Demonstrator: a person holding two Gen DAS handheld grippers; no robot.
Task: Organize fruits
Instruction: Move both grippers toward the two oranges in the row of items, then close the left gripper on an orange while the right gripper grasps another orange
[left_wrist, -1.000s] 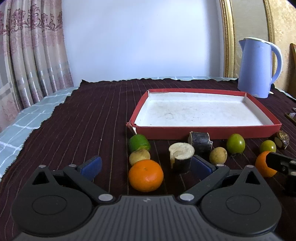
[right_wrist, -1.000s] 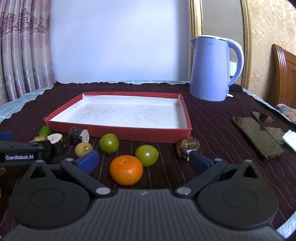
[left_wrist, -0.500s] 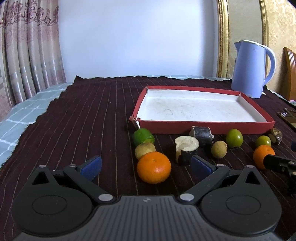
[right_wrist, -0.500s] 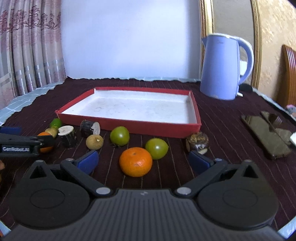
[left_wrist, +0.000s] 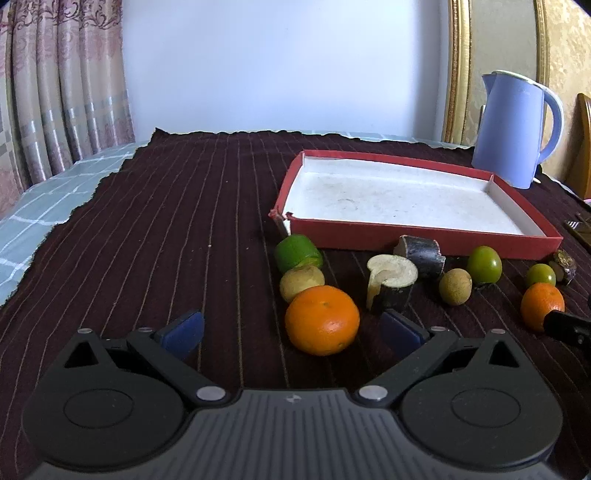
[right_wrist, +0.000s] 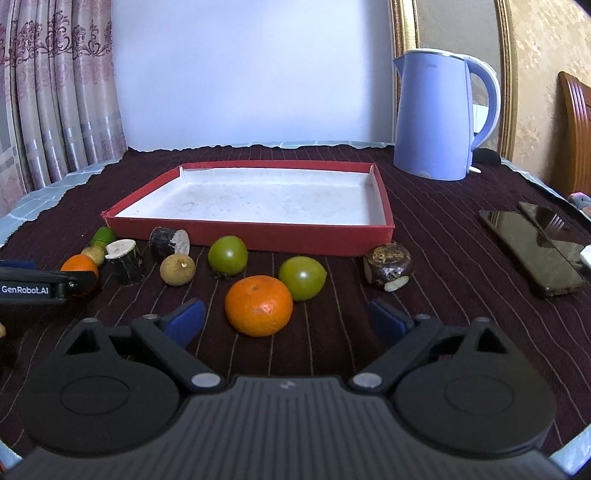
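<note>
A shallow red tray with a white floor holds nothing. Fruits lie in a row in front of it. In the left wrist view my left gripper is open, its blue pads on either side of an orange, with a small tan fruit, a lime and two dark sugarcane pieces behind. In the right wrist view my right gripper is open around a second orange, beside two green fruits.
A blue kettle stands behind the tray at the right. Two dark phones lie on the dark striped cloth at far right. A dark round chunk sits by the tray's front right corner. Curtains hang at the left.
Both grippers have turned and shifted, so the oranges now sit between their open pads. The fruits and tray have not moved.
</note>
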